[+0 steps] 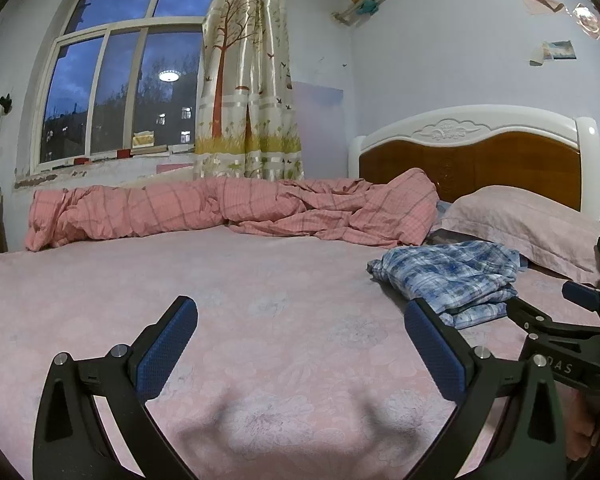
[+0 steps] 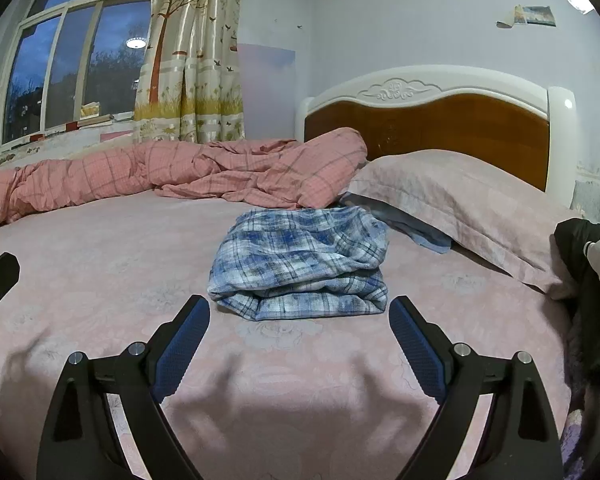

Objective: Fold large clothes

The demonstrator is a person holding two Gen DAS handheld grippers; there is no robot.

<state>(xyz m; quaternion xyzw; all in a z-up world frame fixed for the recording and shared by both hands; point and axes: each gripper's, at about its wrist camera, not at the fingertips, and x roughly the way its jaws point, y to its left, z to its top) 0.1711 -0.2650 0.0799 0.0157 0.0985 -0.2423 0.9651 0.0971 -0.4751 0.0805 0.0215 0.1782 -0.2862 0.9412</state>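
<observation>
A blue and white plaid garment (image 2: pixel 300 264) lies folded in a thick bundle on the pink bed sheet (image 2: pixel 120 264), just ahead of my right gripper (image 2: pixel 300 310). That gripper is open, its blue pads apart, nothing between them. In the left wrist view the same plaid garment (image 1: pixel 448 276) sits to the right of my left gripper (image 1: pixel 300 312), which is also open and empty over bare sheet (image 1: pixel 260 280). The right gripper (image 1: pixel 540 304) shows at the right edge of the left wrist view, close to the bundle.
A rumpled pink checked duvet (image 2: pixel 180 172) runs along the far side of the bed. A pink pillow (image 2: pixel 460 200) lies against the wood and white headboard (image 2: pixel 428 124), with blue cloth (image 2: pixel 424 236) tucked under it. Dark clothing (image 2: pixel 580 248) sits at the right. Window and curtain (image 1: pixel 252 80) stand behind.
</observation>
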